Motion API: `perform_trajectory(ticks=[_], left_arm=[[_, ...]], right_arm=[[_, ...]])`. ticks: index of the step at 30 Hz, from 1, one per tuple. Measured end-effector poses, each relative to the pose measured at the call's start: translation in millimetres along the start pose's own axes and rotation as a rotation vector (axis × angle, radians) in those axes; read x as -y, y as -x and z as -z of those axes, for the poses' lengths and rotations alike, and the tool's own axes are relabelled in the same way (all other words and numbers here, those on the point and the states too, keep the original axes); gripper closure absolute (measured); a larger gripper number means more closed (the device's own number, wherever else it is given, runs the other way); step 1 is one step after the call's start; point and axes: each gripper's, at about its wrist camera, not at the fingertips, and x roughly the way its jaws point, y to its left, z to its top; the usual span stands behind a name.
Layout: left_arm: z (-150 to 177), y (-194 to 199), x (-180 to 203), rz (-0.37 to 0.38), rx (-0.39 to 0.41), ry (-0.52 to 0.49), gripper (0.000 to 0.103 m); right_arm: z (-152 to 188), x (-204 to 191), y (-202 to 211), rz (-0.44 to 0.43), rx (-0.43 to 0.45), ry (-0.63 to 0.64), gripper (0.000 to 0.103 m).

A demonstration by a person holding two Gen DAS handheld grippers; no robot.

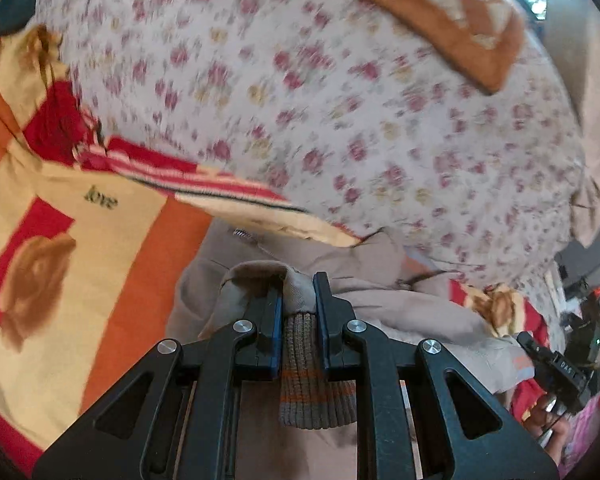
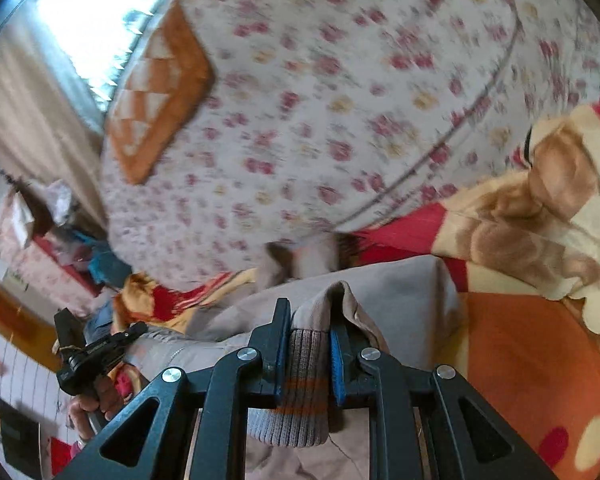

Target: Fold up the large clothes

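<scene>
Left wrist view is showing the left gripper (image 1: 297, 304) clamping a ribbed knit cuff (image 1: 316, 376) of a beige jacket (image 1: 400, 300), the fingers (image 1: 274, 320) pressing in from both sides with grey-brown ribbing and an orange stripe hanging down between them. The jacket is lying spread across an orange, red and cream blanket (image 1: 112, 280) printed with the word "love", just in front of a floral quilt (image 1: 320, 120) that is blurring with motion. An orange patterned cushion (image 1: 440, 20) is resting on the quilt.

In the right wrist view, the right gripper (image 2: 310, 328) is pinching the jacket's other ribbed cuff (image 2: 300, 392) in the same way, jaws closed on the fabric. The other handheld gripper is showing at the far left, gripped by a hand (image 2: 96, 400).
</scene>
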Motion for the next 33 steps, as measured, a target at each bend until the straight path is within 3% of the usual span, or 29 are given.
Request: perform_trajectory(ticks=[5, 7, 9, 10, 11, 12, 13, 15, 19, 23, 25, 27, 32, 33], left_arm=[[-8, -36, -4, -0.04, -0.034, -0.009, 0.089], [-13, -49, -8, -0.032, -0.073, 0.013, 0.082], [-17, -50, -11, -0.009, -0.095, 0.024, 0.077], [-18, -47, -12, -0.003, -0.094, 0.026, 0.07], [-20, -39, -13, 0.009, -0.084, 0.026, 0.062], [-21, -30, -13, 0.011, -0.058, 0.021, 0.045], [-21, -21, -12, 0.004, -0.031, 0.018, 0.036], [-18, 1, -12, 0.009, 0.008, 0.002, 0.034], [2, 22, -8, -0.017, -0.01, -0.059, 0.034], [34, 17, -4, -0.125, -0.046, -0.116, 0.034], [44, 3, -4, -0.174, -0.074, -0.135, 0.034], [48, -7, -2, -0.214, -0.091, -0.143, 0.034], [34, -10, 22, -0.163, -0.056, -0.162, 0.034], [30, -14, 30, -0.142, -0.049, -0.159, 0.034]], right_arm=[[-15, 12, -38, 0.058, -0.028, -0.009, 0.087], [-19, 20, -52, 0.089, -0.07, -0.043, 0.086], [-22, 24, -51, 0.077, -0.075, -0.089, 0.08], [-23, 23, -41, 0.054, -0.045, -0.103, 0.076], [-23, 20, -31, 0.048, -0.017, -0.104, 0.063], [-22, 15, -15, 0.05, 0.035, -0.095, 0.054], [-21, 9, 0, 0.047, 0.069, -0.073, 0.05], [-18, -8, 18, 0.019, 0.056, -0.001, 0.05], [9, -45, 27, -0.026, 0.002, 0.161, 0.05], [39, -57, -16, 0.039, -0.126, 0.223, 0.05], [49, -52, -47, 0.146, -0.175, 0.238, 0.05], [52, -51, -60, 0.181, -0.196, 0.237, 0.05], [46, -73, -48, 0.172, -0.148, 0.26, 0.049], [44, -80, -48, 0.179, -0.14, 0.282, 0.043]])
